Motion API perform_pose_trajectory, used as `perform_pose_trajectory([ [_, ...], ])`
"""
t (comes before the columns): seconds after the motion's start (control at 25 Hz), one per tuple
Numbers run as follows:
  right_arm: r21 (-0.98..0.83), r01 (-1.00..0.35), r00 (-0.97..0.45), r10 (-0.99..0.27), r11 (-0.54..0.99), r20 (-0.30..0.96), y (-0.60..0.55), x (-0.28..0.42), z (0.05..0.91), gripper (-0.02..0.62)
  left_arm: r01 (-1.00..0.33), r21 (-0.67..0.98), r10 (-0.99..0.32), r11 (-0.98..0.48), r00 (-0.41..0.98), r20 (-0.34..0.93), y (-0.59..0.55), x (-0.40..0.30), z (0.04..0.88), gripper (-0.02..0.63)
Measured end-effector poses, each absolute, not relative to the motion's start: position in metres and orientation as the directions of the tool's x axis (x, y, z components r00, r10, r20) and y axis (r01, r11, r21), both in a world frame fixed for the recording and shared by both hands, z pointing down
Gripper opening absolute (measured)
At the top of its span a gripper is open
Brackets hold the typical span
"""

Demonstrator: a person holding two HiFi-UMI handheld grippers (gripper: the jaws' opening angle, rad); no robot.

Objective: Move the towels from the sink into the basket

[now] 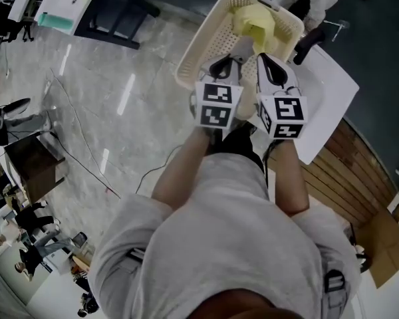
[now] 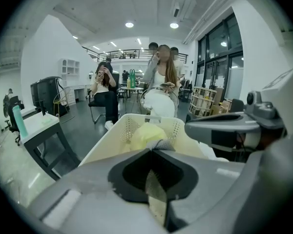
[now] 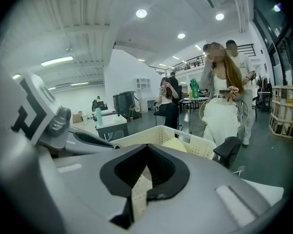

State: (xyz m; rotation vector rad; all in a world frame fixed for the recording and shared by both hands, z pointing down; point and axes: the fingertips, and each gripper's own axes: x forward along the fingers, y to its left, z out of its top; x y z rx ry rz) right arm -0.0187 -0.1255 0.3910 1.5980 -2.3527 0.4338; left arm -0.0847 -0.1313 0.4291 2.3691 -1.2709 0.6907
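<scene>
Pale towel (image 2: pixel 155 194) cloth is pinched by left gripper (image 1: pixel 227 62) and right gripper (image 1: pixel 266 62); both are held side by side, angled down over basket (image 1: pixel 206 45).

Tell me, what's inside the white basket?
A yellow towel lies bunched inside the basket. Whatever is under it is covered, and the left gripper and right gripper hide its near end.

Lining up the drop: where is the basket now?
Head view, top centre: the cream basket sits beyond the left tongs and right tongs, a yellow towel inside, white counter at its right.
</scene>
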Motion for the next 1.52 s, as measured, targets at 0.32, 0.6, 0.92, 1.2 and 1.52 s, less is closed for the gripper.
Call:
perform_pose_trajectory([
  [0.32,-0.098,-0.933,-0.357,-0.845,0.348,0.397,-0.147,-0.021,0.399,0.006,-0.854,0.097,-0.635,-0.511,0.451,0.627,-0.155,-0.087,0.457,0.028],
  [0.6,-0.100,-0.930,-0.363,-0.829,0.355,0.425,-0.169,-0.026,0.410,0.006,-0.866,0.110,-0.604,-0.487,0.425,0.674,-0.178,-0.093,0.482,0.028],
  [0.92,-0.107,-0.931,-0.359,-0.823,0.349,0.441,-0.186,-0.026,0.420,0.006,-0.871,0.130,-0.572,-0.473,0.416,0.707,-0.188,-0.092,0.506,0.028],
  [1.2,-0.108,-0.934,-0.353,-0.823,0.342,0.446,-0.190,-0.023,0.420,0.006,-0.859,0.142,-0.559,-0.491,0.436,0.705,-0.192,-0.085,0.501,0.059],
  [1.52,-0.106,-0.933,-0.356,-0.830,0.345,0.430,-0.181,-0.022,0.415,0.006,-0.830,0.170,-0.568,-0.532,0.498,0.655,-0.182,-0.081,0.475,0.150],
])
